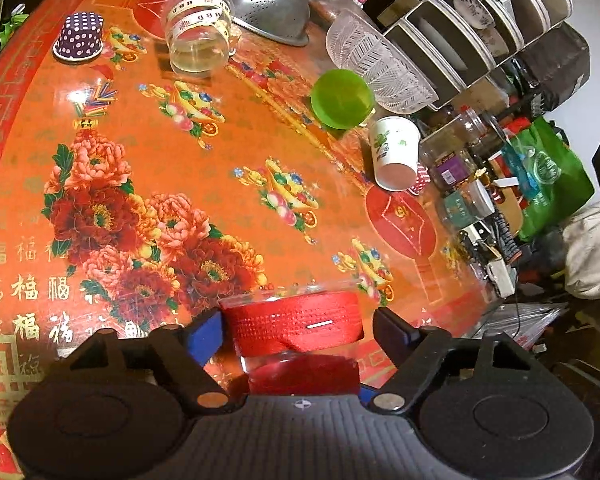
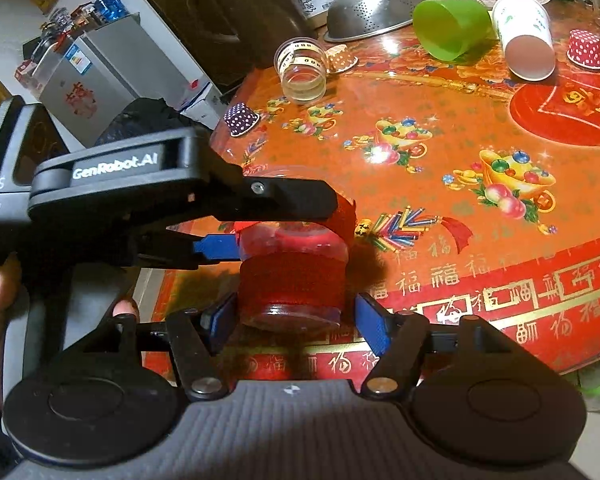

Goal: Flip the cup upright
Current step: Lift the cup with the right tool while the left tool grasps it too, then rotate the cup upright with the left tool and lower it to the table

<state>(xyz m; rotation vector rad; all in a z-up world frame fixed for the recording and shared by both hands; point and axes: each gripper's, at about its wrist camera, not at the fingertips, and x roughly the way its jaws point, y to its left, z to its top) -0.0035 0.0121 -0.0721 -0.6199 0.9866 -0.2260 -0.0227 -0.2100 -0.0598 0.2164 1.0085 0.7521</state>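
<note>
A clear plastic cup wrapped in a red band (image 1: 296, 322) stands near the front edge of the table. In the right wrist view the cup (image 2: 294, 280) sits between both grippers. My left gripper (image 1: 296, 332) has its jaws on either side of the cup at the band; it shows from the side in the right wrist view (image 2: 284, 220), closed around the cup's upper part. My right gripper (image 2: 296, 316) is wide open around the cup's lower end, its blue pads (image 2: 370, 320) apart from the cup wall.
On the orange flowered tablecloth (image 1: 260, 152) lie a green cup on its side (image 1: 342, 98), a white paper cup on its side (image 1: 394, 152), a clear cup with a white band (image 1: 198, 30), a purple dotted cup upside down (image 1: 80, 36), a steel colander (image 1: 260, 0) and a glass bowl (image 1: 376, 68).
</note>
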